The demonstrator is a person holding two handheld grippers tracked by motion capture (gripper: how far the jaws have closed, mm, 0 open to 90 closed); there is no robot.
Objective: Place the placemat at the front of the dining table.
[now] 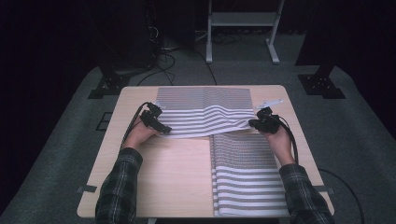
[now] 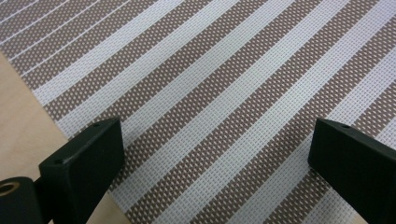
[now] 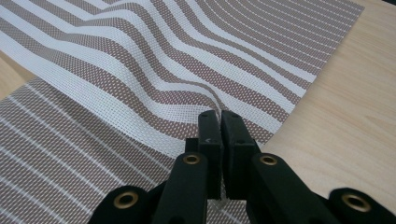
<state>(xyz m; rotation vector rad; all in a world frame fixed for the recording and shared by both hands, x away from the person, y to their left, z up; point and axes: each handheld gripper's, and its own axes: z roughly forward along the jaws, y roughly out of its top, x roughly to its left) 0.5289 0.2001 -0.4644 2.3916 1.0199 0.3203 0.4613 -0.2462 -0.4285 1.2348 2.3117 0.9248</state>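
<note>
Altogether two striped mats point(image 1: 205, 112), right tongs point(image 3: 219, 122) clamped on one, left tongs point(image 2: 210, 154) agape above it.

Your work surface is a light wooden table point(image 1: 177, 172) with rounded corners, standing on grey carpet point(image 1: 359, 135). Two striped woven mats lie directly on it. The far mat point(image 1: 205, 109) lies crosswise near the far edge; you see its near right part rippled and raised off the wood. The near mat point(image 1: 247, 175) lies lengthwise at your right, reaching the near table edge. The far mat's near edge overlaps the near mat's far end. Bare wood shows at your near left
</note>
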